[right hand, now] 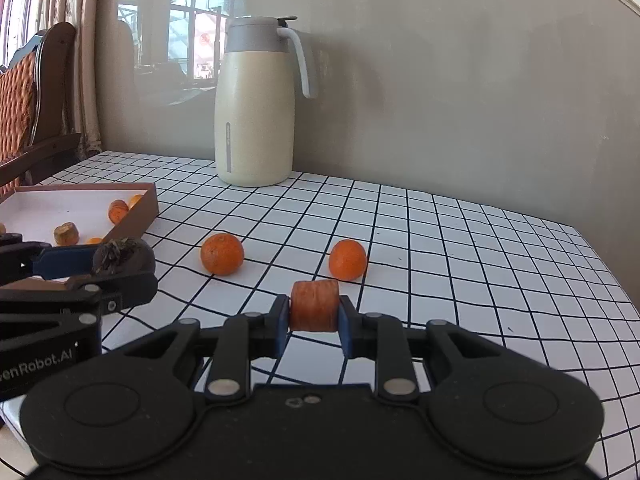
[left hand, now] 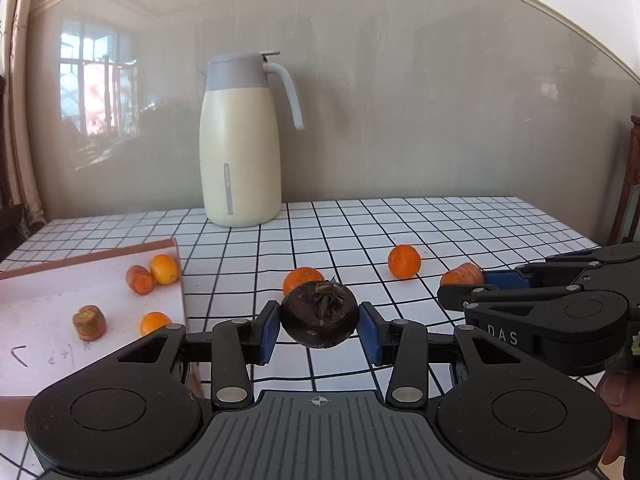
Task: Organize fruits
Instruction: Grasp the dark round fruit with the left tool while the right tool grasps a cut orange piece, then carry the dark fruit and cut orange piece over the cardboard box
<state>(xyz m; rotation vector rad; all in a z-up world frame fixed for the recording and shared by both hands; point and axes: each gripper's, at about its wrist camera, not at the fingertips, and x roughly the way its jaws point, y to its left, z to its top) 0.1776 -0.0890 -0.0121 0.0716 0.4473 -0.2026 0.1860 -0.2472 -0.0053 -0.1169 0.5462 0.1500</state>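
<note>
The left gripper (left hand: 319, 322) clamps a dark round fruit (left hand: 319, 314); the right gripper (right hand: 315, 317) clamps an orange carrot piece (right hand: 314, 311), both above the table (right hand: 460, 248). Carry each over the tray (left hand: 60, 300) wall, then lower before releasing to prevent rolling.

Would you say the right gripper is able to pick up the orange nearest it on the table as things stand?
Probably not yet: the right gripper is shut on a carrot piece, so nothing else fits between its pads. The orange itself lies unobstructed on the table.
</note>
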